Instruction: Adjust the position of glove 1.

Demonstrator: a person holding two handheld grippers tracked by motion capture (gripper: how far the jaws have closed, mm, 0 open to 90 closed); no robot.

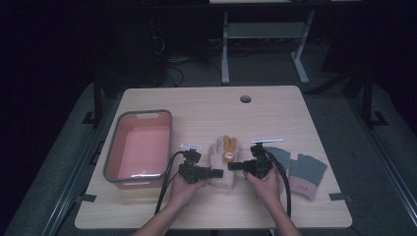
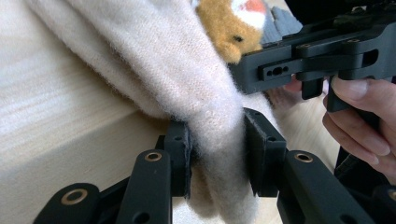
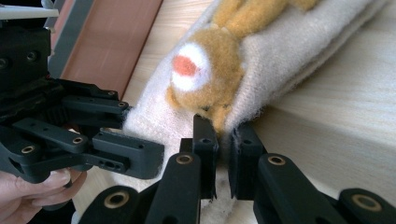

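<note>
Left tongs (image 2: 217, 151): clamped on a thick fold at the near left edge of the cream mitten (image 2: 187, 79); the wool bulges between the pads.
Right tongs (image 3: 223, 154): nearly closed, pinching the mitten's near right edge just below the brown rabbit patch (image 3: 210, 74). In the high view the left tongs (image 1: 220, 172) and right tongs (image 1: 231, 166) face each other across the mitten.
Mitten place: mid-counter (image 1: 206, 105), between the pink bin (image 1: 139, 145) on the left and the grey gloves (image 1: 300, 169) on the right; its far end lies flat while the near end is gathered in the two grips.
Risk, slip: the right hold looks thin, only an edge of knit, so I judge a lift or pull could tug it free and drop that side.
Risk, layers: the left bite may hold both layers or just one; I cannot tell, and a single layer would let the mitten sag open.
Risk, stretch: pulling the tongs apart could distort the soft wool or strain the patch stitching.
Risk, clash: the tongs stand close together, so a small inward move could knock them.
Writing: no brand, label or lettering legible on the mitten, bin or gloves.
</note>
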